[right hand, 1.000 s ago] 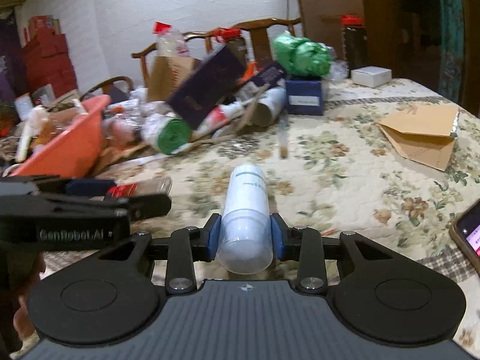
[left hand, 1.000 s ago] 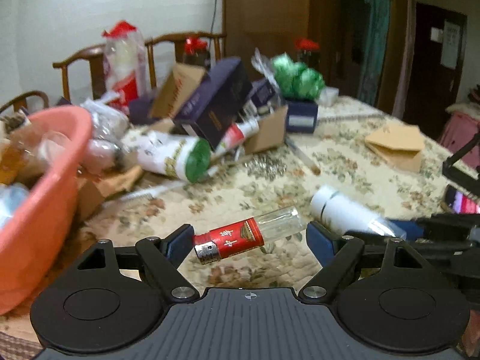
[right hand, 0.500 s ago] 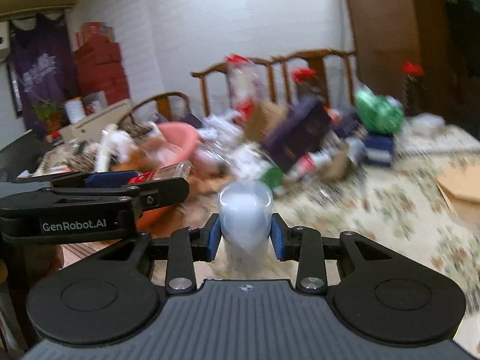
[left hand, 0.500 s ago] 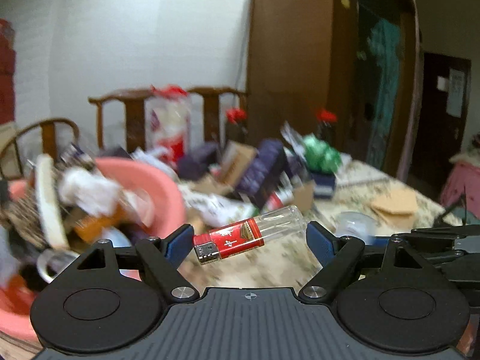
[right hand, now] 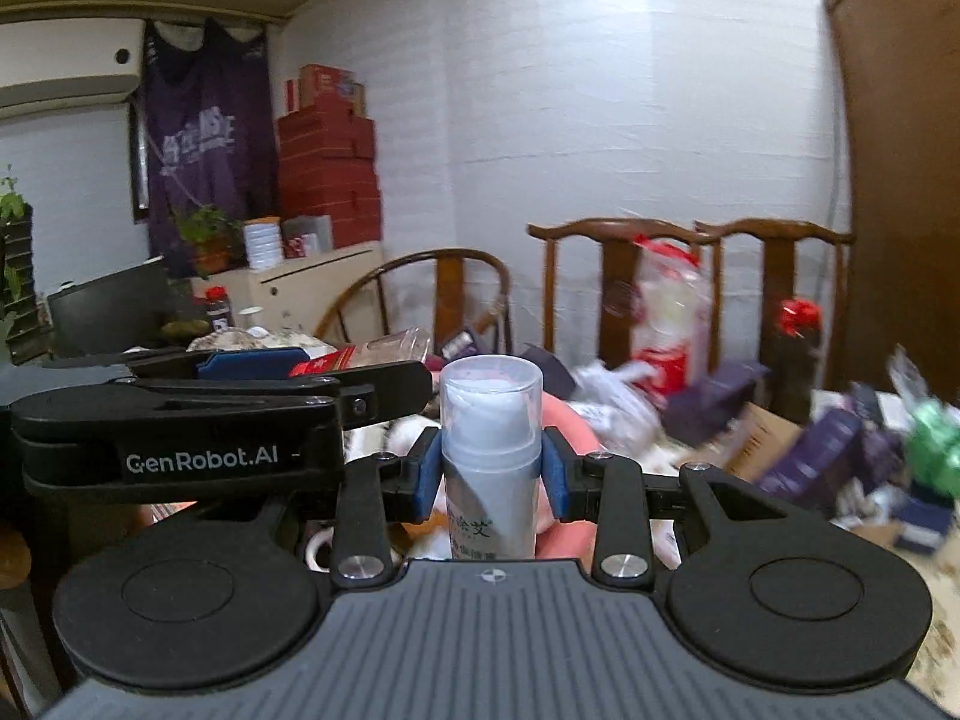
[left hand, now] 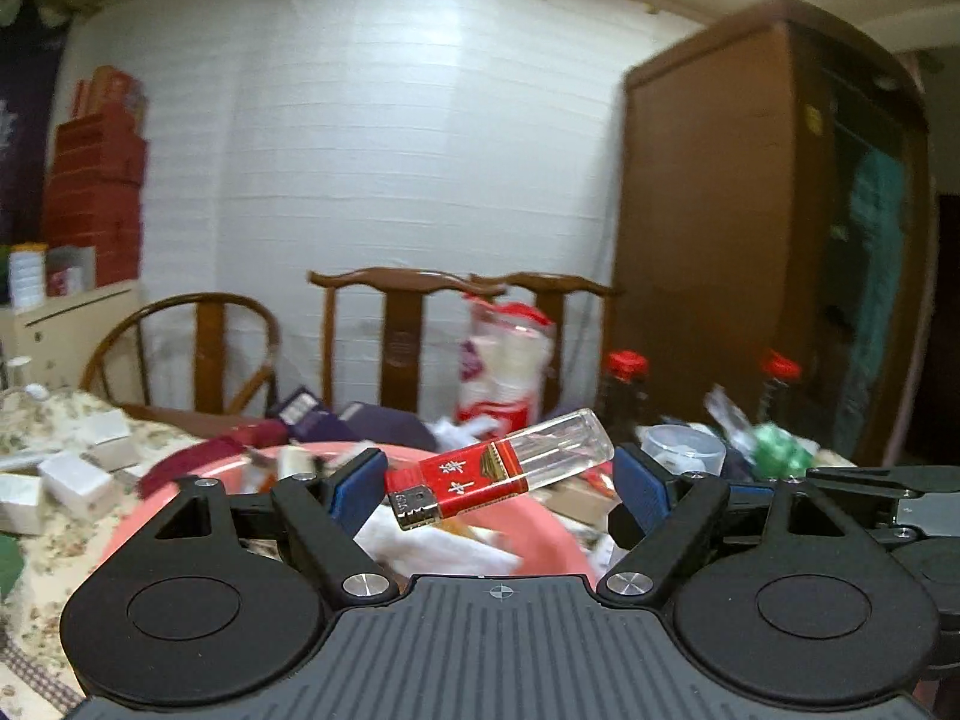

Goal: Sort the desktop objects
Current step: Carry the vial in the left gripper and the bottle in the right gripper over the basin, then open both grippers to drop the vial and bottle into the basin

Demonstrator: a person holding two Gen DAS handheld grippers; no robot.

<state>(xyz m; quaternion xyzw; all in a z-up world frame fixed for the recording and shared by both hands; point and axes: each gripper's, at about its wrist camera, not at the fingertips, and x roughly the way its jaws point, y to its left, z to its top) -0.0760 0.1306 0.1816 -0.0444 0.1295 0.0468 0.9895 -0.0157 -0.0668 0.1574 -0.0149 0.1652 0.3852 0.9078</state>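
My left gripper [left hand: 501, 480] is shut on a small clear bottle with a red label and a silver cap [left hand: 498, 471], held lengthwise and tilted above the pink basin [left hand: 540, 546]. My right gripper [right hand: 491, 474] is shut on a white pump bottle with a clear cap [right hand: 491, 456], held upright just right of the left gripper [right hand: 252, 420], also over the pink basin [right hand: 564, 420]. The basin is full of mixed items. The red-label bottle shows in the right wrist view [right hand: 360, 357].
Wooden chairs [left hand: 414, 336] stand behind the table. Purple boxes [right hand: 714, 402], a green bag [right hand: 933, 450], dark bottles with red caps [left hand: 624, 384] and white boxes [left hand: 72, 474] crowd the floral tablecloth. A brown cabinet [left hand: 720, 240] stands at right.
Both grippers rose from the tabletop with their bottles and swung left to above the pink basin. Both grips stayed shut.
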